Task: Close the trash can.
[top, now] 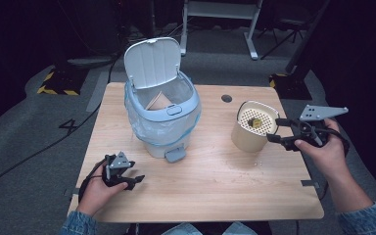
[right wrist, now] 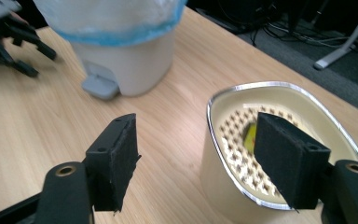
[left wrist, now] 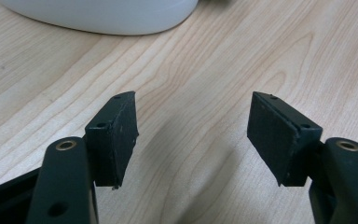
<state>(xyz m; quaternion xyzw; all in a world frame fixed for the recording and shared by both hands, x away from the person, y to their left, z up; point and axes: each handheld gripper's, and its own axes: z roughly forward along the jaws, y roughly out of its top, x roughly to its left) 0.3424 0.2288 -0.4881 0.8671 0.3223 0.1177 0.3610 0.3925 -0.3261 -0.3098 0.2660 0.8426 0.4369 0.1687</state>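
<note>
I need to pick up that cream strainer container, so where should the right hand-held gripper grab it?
Probably the near wall of the cream container, from the person's right: its metal-edged rim stands open, so the right hand-held gripper could straddle it, one pad inside, one outside.

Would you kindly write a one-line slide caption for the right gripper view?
Open right gripper straddling the rim of a cream strainer container, with the lined pedal bin behind.
</note>
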